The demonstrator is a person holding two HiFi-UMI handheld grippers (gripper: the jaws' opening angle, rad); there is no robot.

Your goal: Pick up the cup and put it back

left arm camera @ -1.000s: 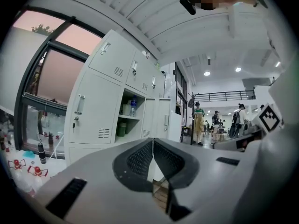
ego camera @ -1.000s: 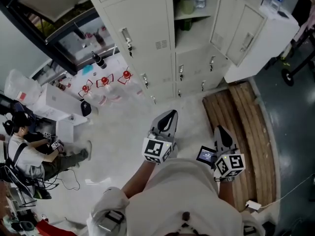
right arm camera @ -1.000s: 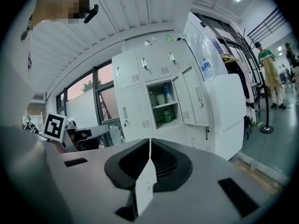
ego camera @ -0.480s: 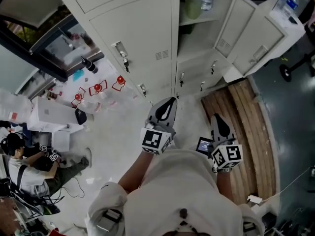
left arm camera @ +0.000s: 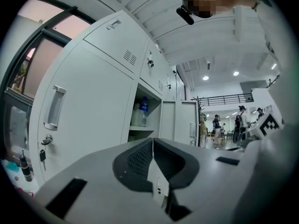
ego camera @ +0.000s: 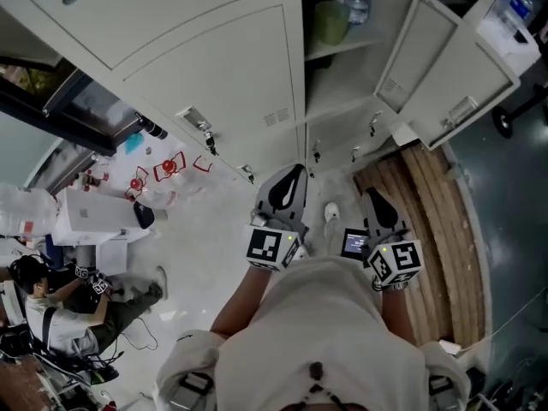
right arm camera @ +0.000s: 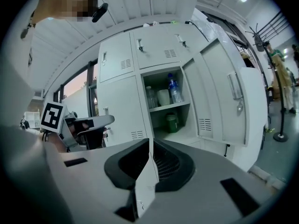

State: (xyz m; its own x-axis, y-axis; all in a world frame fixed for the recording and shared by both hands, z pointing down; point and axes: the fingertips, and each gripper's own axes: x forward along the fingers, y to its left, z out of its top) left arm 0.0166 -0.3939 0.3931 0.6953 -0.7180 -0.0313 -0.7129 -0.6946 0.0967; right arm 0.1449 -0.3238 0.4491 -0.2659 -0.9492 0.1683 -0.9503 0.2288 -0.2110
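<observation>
A pale cup [right arm camera: 163, 97] stands on the shelf of an open locker [right arm camera: 187, 107], between a clear glass [right arm camera: 151, 97] and a blue-capped bottle [right arm camera: 174, 90]. In the head view the cup [ego camera: 330, 17] and bottle [ego camera: 358, 7] sit high in that locker, well ahead of both grippers. The left gripper view shows the same cup [left arm camera: 135, 115] from the side. My left gripper [ego camera: 294, 178] [left arm camera: 152, 141] and right gripper [ego camera: 370, 195] [right arm camera: 150, 141] are held close to the body, both shut and holding nothing.
The locker's door [ego camera: 445, 67] swings out to the right. A green jar [right arm camera: 172, 122] sits below the shelf. A wooden pallet [ego camera: 432, 229] lies on the floor at right. A seated person [ego camera: 51, 306], a white box [ego camera: 90, 217] and red-topped items [ego camera: 167, 168] are at left.
The lockers have come closer and fill more of the head view. Both grippers stay shut in front of the body, and the right one has edged slightly forward.
</observation>
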